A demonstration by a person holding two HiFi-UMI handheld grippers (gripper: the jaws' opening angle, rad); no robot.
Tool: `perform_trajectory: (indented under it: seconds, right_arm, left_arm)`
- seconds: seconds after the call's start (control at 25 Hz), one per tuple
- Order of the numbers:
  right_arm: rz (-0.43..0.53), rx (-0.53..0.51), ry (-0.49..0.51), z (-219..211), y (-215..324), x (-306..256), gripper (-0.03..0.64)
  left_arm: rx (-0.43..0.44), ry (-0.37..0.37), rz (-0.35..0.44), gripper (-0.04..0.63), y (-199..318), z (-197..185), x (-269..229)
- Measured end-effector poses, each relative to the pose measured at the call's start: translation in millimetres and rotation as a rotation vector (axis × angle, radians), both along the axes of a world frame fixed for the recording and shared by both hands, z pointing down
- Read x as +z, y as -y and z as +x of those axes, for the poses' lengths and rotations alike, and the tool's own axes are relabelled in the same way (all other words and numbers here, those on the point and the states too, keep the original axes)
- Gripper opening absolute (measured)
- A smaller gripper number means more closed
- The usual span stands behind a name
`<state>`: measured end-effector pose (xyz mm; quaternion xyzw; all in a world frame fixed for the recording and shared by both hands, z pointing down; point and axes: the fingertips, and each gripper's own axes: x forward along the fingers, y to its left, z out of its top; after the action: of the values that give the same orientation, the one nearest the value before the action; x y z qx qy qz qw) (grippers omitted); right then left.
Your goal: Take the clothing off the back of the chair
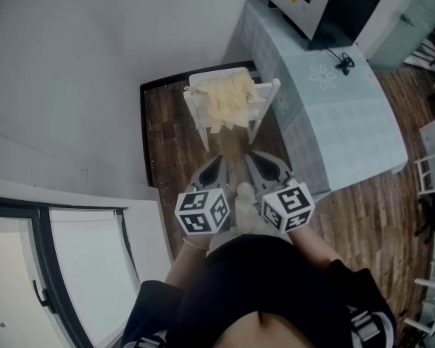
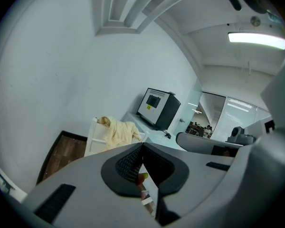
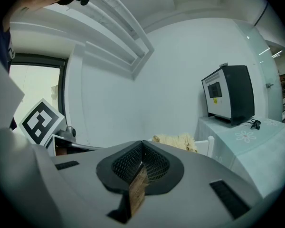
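Note:
A pale yellow garment (image 1: 228, 100) hangs over the back of a white chair (image 1: 197, 112) that stands by the wall. The same garment (image 2: 117, 131) shows ahead in the left gripper view, and the garment (image 3: 175, 140) shows just past the jaws in the right gripper view. My left gripper (image 1: 216, 163) and right gripper (image 1: 255, 159) are side by side, a short way in front of the chair. Both are shut with nothing between their jaws. Neither touches the garment.
A table with a light blue cloth (image 1: 333, 100) stands right of the chair and carries a dark box-like machine (image 1: 323, 4). A white wall (image 1: 72, 71) runs on the left. A glass door (image 1: 65, 267) is at the lower left. More white chairs (image 1: 429, 169) are at the far right.

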<state>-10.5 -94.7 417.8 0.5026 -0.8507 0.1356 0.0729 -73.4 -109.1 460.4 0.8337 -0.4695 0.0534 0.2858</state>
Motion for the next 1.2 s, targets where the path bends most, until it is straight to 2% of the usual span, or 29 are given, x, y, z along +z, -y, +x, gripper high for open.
perform_trajectory:
  seconds: [0.48, 1.2]
  right_arm:
    - [-0.002, -0.018, -0.006, 13, 67, -1, 0.012]
    - [-0.032, -0.063, -0.027, 34, 151, 19, 0.012]
  left_arm:
    - [-0.044, 0.021, 0.005, -0.002, 69, 6, -3]
    - [-0.132, 0.029, -0.024, -0.002, 144, 17, 16]
